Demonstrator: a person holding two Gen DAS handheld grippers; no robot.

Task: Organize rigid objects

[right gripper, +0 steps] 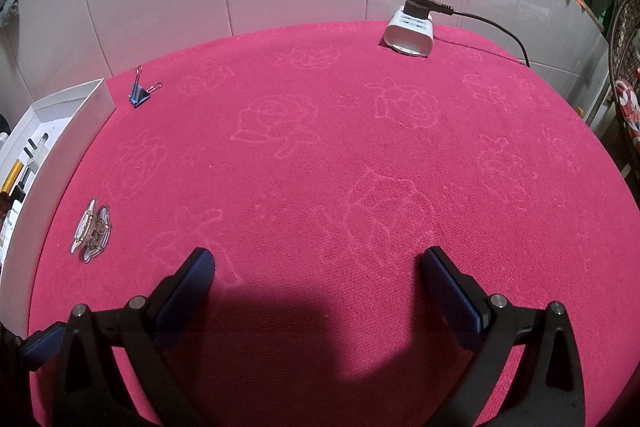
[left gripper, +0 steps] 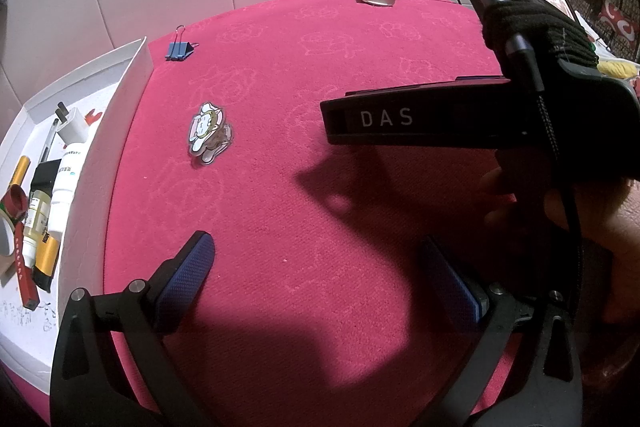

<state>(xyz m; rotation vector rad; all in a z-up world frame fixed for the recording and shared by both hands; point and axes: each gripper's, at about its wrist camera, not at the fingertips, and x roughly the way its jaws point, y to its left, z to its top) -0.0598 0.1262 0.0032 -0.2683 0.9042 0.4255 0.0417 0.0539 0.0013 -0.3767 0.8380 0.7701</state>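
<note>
- Cloth (right gripper: 320, 155), deep pink with faint outline drawings, covers the table; its near edge lies in shadow in both views.
- White tray (left gripper: 132, 75) sits at the cloth's left edge, cut off by the frame. It holds a charger (left gripper: 72, 125), a pen, small bottles and tape, crowded together and hard to tell apart.
- Right gripper (right gripper: 320, 267) is spread wide and empty over bare cloth; in the left view its body is seen side-on, hiding part of the gloved hand (left gripper: 540, 31) behind it.
- Left gripper (left gripper: 320, 259) is likewise spread wide, grasping nothing.
- Power strip (right gripper: 410, 33) rests at the far edge, plug inserted, cord running off right.
- Cartoon clip (left gripper: 208, 133) lies on the cloth near the tray; its details are blurred.
- Binder clip (left gripper: 180, 49), blue, lies beside the tray's far corner.
</note>
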